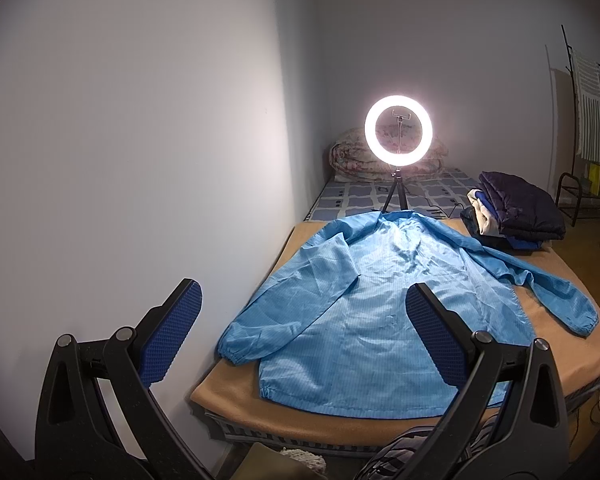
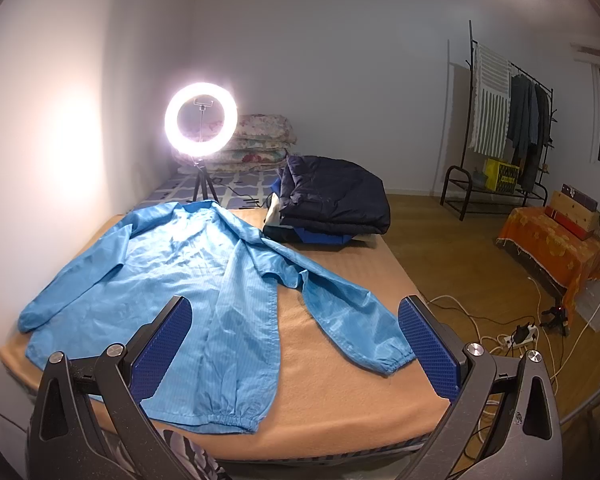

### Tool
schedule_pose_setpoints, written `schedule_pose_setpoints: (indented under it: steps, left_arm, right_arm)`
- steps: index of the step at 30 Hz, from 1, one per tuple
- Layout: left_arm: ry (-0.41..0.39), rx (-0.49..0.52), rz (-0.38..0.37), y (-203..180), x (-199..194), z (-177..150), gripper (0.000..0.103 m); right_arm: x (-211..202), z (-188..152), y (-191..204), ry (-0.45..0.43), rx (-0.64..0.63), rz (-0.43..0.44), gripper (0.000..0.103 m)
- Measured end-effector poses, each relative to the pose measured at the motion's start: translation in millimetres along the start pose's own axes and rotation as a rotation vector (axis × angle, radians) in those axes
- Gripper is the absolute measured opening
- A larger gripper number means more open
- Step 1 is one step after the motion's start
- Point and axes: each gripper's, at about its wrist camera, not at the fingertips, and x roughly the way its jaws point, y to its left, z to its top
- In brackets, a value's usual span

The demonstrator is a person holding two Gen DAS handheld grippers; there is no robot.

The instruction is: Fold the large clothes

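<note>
I see the bed (image 2: pixel 340 412) under its tan blanket, with the blue jacket (image 1: pixel 360 320) spread flat across it, hem at the near edge, collar toward the far end, sleeves out to both sides. It looks thin, light and slick, likely to slide and billow, so I would pinch seams: shoulder, cuff or elastic hem. My left tool (image 1: pixel 304 334) and right tool (image 2: pixel 294 350) hover wide open, holding nothing.

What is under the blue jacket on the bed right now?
The blue jacket lies spread flat on a tan blanket, which shows around its hem and right sleeve. Whatever lies beneath the jacket's body is covered. Both grippers hover clear, jaws open.
</note>
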Motion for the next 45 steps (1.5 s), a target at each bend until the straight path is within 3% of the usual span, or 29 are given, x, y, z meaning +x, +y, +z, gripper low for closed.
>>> schedule_pose_setpoints:
  steps: [29,45]
  left_arm:
    - [0.016,0.001,0.025,-1,7,-13,0.103]
    - [0.076,-0.010,0.079,13,31,-29,0.103]
  right_arm:
    - [3,-4,4,0.007,0.001,0.005,0.102]
    - [22,0,20,0.023,-0.035,0.039,0.102]
